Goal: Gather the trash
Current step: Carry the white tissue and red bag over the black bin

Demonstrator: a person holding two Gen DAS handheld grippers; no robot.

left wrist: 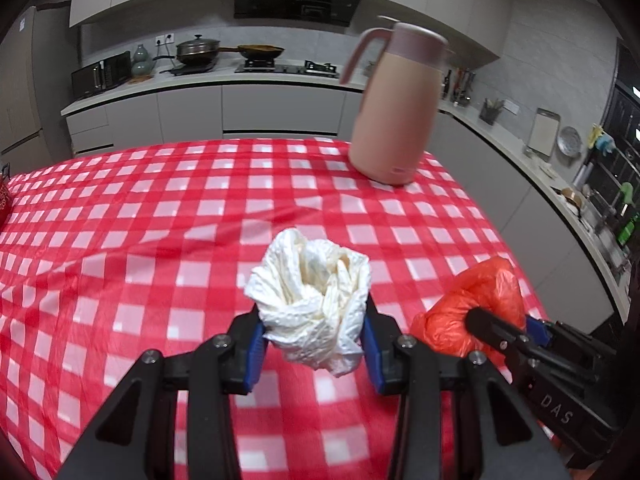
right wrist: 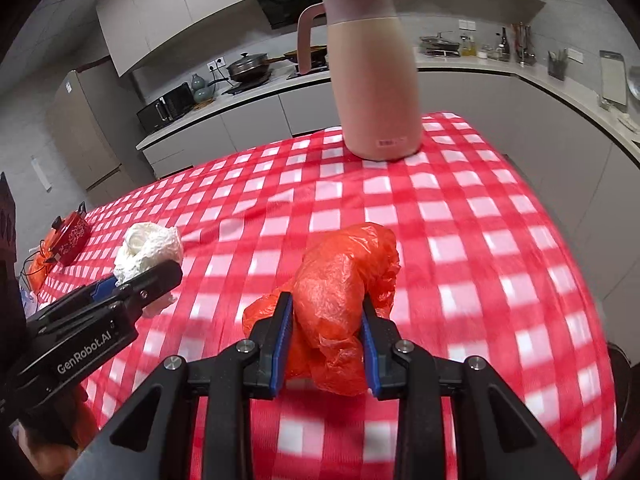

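Note:
My left gripper point(left wrist: 314, 344) is shut on a crumpled white paper towel point(left wrist: 312, 296), held above the red and white checked tablecloth point(left wrist: 160, 240). My right gripper point(right wrist: 326, 344) is shut on a crumpled orange plastic bag point(right wrist: 340, 292), also lifted over the cloth. In the left wrist view the orange bag point(left wrist: 476, 308) and the right gripper point(left wrist: 504, 330) show at the lower right. The right wrist view has the white paper towel point(right wrist: 148, 248) at the left, pinched in the left gripper point(right wrist: 132, 280).
A tall pink thermos jug point(left wrist: 394, 108) stands at the far right corner of the table, seen again in the right wrist view point(right wrist: 368, 76). A small red patterned box point(right wrist: 72, 236) lies near the table's left edge. Kitchen counters with a stove and pans run behind.

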